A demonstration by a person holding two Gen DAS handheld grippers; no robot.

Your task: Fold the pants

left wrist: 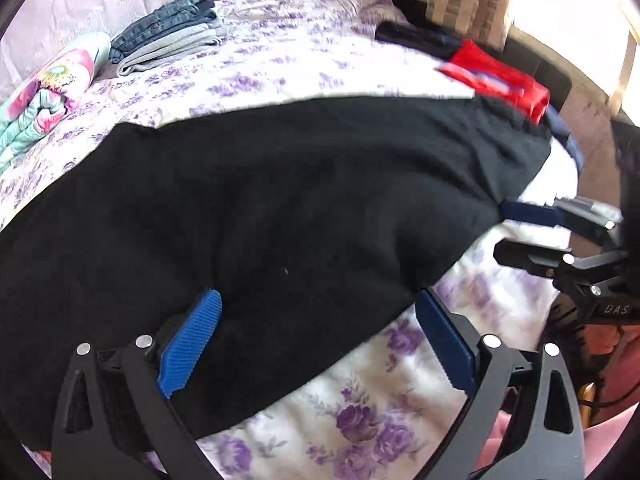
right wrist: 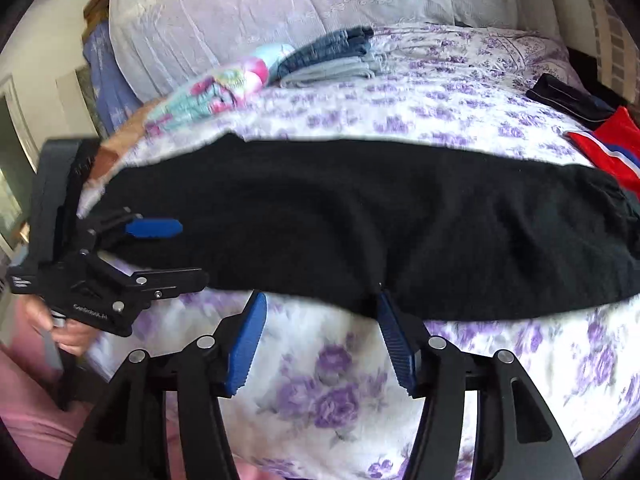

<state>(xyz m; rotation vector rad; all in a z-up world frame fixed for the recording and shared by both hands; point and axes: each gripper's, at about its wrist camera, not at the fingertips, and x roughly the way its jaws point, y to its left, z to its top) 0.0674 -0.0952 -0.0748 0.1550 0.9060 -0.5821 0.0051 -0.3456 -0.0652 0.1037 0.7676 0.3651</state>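
Black pants (left wrist: 260, 208) lie flat across the floral bed, folded lengthwise; they also show in the right wrist view (right wrist: 380, 220). My left gripper (left wrist: 316, 336) is open, its left blue pad over the pants' near edge and its right pad over the sheet. In the right wrist view it (right wrist: 168, 252) sits at the pants' left end. My right gripper (right wrist: 320, 340) is open just short of the pants' near edge, holding nothing. In the left wrist view it (left wrist: 516, 232) is open at the pants' right end.
A stack of folded jeans and grey pants (left wrist: 172, 32) lies at the far side by a colourful folded blanket (left wrist: 44, 96). A red garment (left wrist: 496, 76) and a dark garment (left wrist: 420, 38) lie at the right. Pillows (right wrist: 280, 12) stand at the headboard.
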